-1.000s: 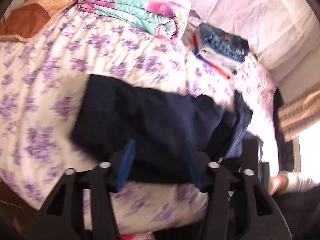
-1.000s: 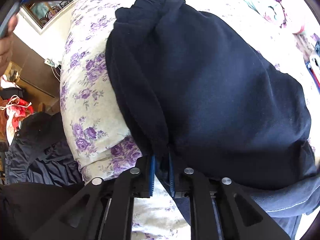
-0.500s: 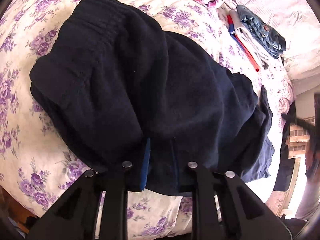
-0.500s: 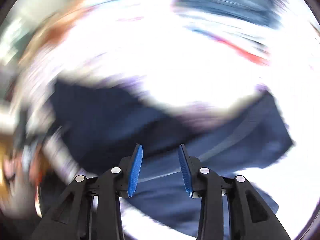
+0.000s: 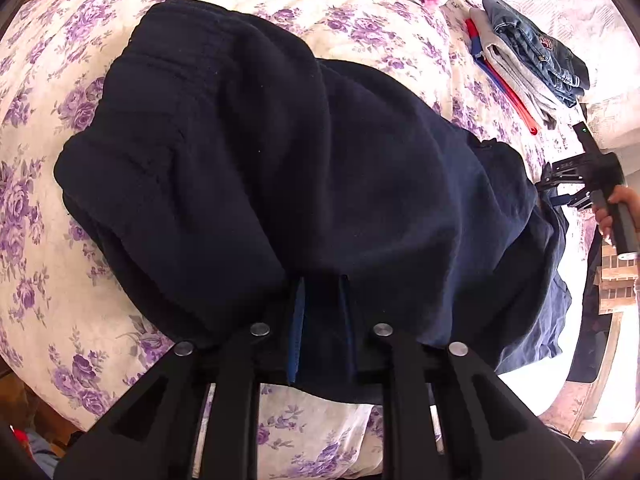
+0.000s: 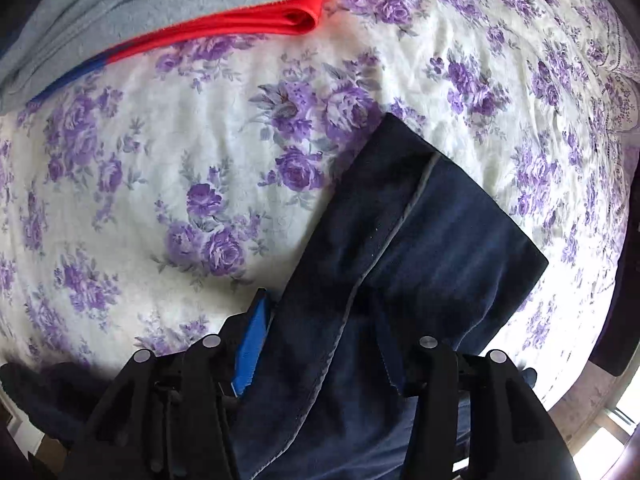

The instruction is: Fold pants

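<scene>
because the pants [image 5: 304, 184] lay spread lengthwise across the floral bedspread [image 5: 360, 20], we worked them from both ends at once. they were dark navy, already doubled leg on leg by our reading, with the elastic waistband toward the far left of the left wrist view and the hems running off toward the right edge of the bed.

our left gripper [image 5: 322, 320] was clenched on a thick fold of the near edge of the pants around the seat; its blue pads were pinched close with cloth bunched between them. we judged this hold was there to anchor the garment while the other end got carried over.

our right gripper [image 6: 320, 344] straddled the leg end, where a pale seam ran up the cloth toward the squared hem [image 6: 460, 216]. its fingers stood wide apart, the left blue pad [image 6: 250, 354] just beside the edge of the leg and the other over the cloth, so it had released or not yet closed. it pointed low over the bed, tilted toward the hem. in the left view the hand [image 5: 618, 216] held that tool out at the far right.

a stack of folded clothes [image 5: 532, 60] sat well apart, beyond the pants.
</scene>
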Available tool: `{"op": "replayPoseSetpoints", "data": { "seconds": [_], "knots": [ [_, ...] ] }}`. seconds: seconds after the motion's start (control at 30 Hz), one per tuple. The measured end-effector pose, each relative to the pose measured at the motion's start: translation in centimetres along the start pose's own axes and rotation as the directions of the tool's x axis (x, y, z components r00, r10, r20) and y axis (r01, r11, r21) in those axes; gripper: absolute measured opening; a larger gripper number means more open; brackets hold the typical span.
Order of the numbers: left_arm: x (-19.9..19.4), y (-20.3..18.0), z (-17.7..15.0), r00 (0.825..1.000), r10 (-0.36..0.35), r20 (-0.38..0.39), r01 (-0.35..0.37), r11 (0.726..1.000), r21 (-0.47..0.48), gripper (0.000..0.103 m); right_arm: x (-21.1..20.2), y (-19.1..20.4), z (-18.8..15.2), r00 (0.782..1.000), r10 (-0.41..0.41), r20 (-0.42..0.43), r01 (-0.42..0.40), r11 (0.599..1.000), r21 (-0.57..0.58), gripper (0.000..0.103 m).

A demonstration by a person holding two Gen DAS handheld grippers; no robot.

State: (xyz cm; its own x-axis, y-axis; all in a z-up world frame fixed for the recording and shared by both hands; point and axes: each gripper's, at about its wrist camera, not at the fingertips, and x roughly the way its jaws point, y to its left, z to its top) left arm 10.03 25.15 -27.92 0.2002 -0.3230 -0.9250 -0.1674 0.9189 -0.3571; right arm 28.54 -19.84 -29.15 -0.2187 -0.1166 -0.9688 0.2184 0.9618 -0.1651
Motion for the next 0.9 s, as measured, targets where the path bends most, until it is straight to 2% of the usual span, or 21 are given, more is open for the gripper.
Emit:
{"op": "replayPoseSetpoints", "data": {
  "seconds": [0.07, 0.2, 0.27, 0.37, 0.47, 0.5, 0.6, 0.67, 0.7, 0.73, 0.77, 0.8, 0.9],
  "knots": [
    [0.0, 0.0, 0.2, 1.000, -0.003, -0.002, 0.003, 1.000, -0.002, 0.017, -0.5, -0.6, -0.9, 0.999, 0.018, 0.044, -0.018, 1.000, -0.001, 0.010],
    [-0.1, 0.5, 0.1, 1.000, -0.016, -0.003, 0.016, 1.000, -0.002, 0.016, -4.3, -5.0, -4.2, 0.980, 0.122, 0.156, -0.123, 0.992, -0.002, 0.007],
    [-0.1, 0.6, 0.1, 1.000, -0.018, -0.006, 0.018, 1.000, 0.006, 0.016, -6.5, -8.0, -7.5, 0.958, 0.177, 0.225, -0.182, 0.983, 0.002, 0.007],
    [-0.1, 0.5, 0.2, 1.000, -0.014, -0.018, 0.015, 1.000, 0.014, 0.016, -9.0, -13.6, -14.4, 0.912, 0.271, 0.308, -0.288, 0.957, 0.011, 0.007],
    [-0.1, 0.1, 0.4, 0.999, 0.009, -0.032, -0.008, 0.999, 0.039, 0.016, -9.5, -19.3, -19.0, 0.880, 0.308, 0.362, -0.351, 0.935, 0.057, 0.007],
    [0.0, -0.2, 0.5, 0.999, 0.021, -0.037, -0.019, 0.998, 0.051, 0.016, -8.4, -21.1, -21.2, 0.873, 0.319, 0.370, -0.378, 0.921, 0.097, 0.006],
    [0.2, -0.9, 0.8, 0.997, 0.056, -0.051, -0.052, 0.996, 0.077, 0.016, -1.4, -24.0, -25.6, 0.858, 0.355, 0.371, -0.449, 0.869, 0.207, 0.006],
    [0.4, -1.4, 1.1, 0.995, 0.083, -0.062, -0.076, 0.992, 0.100, 0.016, 4.5, -24.2, -27.3, 0.869, 0.369, 0.330, -0.463, 0.842, 0.278, 0.005],
    [0.5, -1.6, 1.2, 0.993, 0.095, -0.070, -0.087, 0.990, 0.112, 0.016, 7.4, -24.0, -28.1, 0.867, 0.386, 0.315, -0.478, 0.821, 0.310, 0.005],
    [0.6, -1.9, 1.3, 0.991, 0.109, -0.079, -0.099, 0.987, 0.126, 0.016, 9.3, -23.8, -28.6, 0.851, 0.411, 0.327, -0.511, 0.794, 0.331, 0.005],
    [0.6, -2.1, 1.5, 0.988, 0.124, -0.091, -0.110, 0.984, 0.138, 0.016, 10.0, -23.9, -29.2, 0.823, 0.424, 0.378, -0.548, 0.766, 0.336, 0.004],
    [0.6, -2.3, 1.7, 0.985, 0.137, -0.101, -0.122, 0.982, 0.144, 0.016, 9.9, -24.0, -29.4, 0.807, 0.424, 0.411, -0.565, 0.757, 0.328, 0.004],
    [0.0, -4.2, 1.7, 0.974, 0.202, -0.103, -0.180, 0.965, 0.193, 0.016, 9.1, -24.4, -29.7, 0.789, 0.436, 0.433, -0.589, 0.737, 0.332, 0.004]
  ]
}}
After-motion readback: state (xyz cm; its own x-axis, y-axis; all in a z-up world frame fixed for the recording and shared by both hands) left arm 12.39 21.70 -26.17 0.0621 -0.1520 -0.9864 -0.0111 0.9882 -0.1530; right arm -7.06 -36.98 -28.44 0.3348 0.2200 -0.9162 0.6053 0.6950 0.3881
